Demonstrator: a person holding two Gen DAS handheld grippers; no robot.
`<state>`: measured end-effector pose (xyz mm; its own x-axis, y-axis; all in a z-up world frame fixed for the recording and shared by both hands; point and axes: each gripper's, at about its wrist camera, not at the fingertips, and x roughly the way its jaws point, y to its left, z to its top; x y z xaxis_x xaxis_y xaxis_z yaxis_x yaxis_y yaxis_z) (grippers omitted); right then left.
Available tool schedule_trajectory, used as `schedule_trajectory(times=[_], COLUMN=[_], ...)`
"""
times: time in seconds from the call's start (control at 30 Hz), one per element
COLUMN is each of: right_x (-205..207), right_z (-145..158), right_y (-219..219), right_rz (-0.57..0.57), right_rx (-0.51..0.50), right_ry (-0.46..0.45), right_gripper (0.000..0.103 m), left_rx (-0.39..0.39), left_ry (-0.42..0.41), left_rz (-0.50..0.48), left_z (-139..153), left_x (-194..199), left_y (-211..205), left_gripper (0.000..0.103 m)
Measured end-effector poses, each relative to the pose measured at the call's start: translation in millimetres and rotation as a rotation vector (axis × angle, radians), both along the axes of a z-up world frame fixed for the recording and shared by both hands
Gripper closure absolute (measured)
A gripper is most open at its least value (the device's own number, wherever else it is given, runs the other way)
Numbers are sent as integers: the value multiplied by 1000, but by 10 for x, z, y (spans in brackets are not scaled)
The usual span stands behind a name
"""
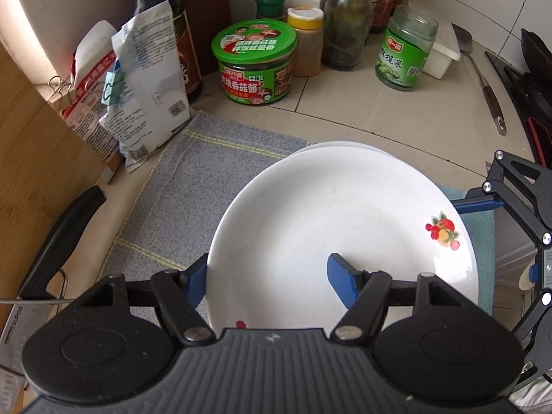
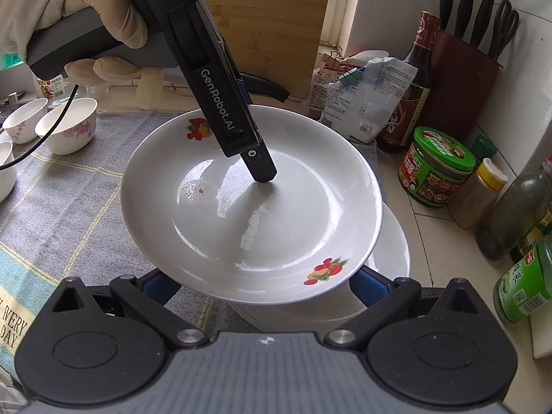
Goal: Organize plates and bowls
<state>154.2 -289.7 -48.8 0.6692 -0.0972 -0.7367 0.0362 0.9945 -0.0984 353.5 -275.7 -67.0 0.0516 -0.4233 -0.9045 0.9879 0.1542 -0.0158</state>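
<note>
A: Start at the left claw (image 1: 267, 272). What has it got?

B: It pinches the near rim of the fruit-print plate (image 1: 341, 238), one blue finger (image 1: 339, 281) inside the dish and the other under the outer edge. From the right wrist view the inner finger presses down near the plate's middle.

A: And the right claw (image 2: 265, 284)?

B: Its fingers sit below the opposite rim of the same plate, one on either side. Whether they squeeze it or merely cradle it, I cannot tell; the plate hides the tips.

A: Where is the plate relative to the claws?

B: Between them, tilted, riding just above a second white plate (image 2: 390, 255) that lies beyond the right claw on the cloth (image 1: 193, 186).

A: So which step is this?

B: I judge it to be stacking: the carried plate is brought over its partner. The next move calls for centring it, levelling it, lowering until the rims nest, then freeing both claws without dragging.

A: Further out?

B: Left of the right claw, floral bowls (image 2: 65, 129) wait on the cloth, not yet sorted. The left tool body reads "GenRobot.AI". Off the left claw's left side a knife blade (image 1: 13, 331) reads "SUPOR". The cloth's corner shows "VERY" and "DAY". Ahead on the tabletop (image 1: 414, 117), the green-lidded jar (image 1: 257, 65) and the glass jar (image 1: 405, 51) carry Chinese print I cannot reliably read.
</note>
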Motion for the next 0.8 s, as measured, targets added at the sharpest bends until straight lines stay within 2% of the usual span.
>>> schedule_trajectory(times=[0.37, 0.8], right_x=[-62, -48], right_z=[-92, -146], right_y=[-190, -229], right_rz=[-58, -78], right_rx=[4, 15], right_ry=[28, 49], right_gripper=[0, 0], left_rx=[7, 23], left_ry=[19, 38], left_rz=[-55, -77], left_z=[-127, -222], left_x=[-82, -76], left_y=[-265, -347], left_gripper=[33, 33])
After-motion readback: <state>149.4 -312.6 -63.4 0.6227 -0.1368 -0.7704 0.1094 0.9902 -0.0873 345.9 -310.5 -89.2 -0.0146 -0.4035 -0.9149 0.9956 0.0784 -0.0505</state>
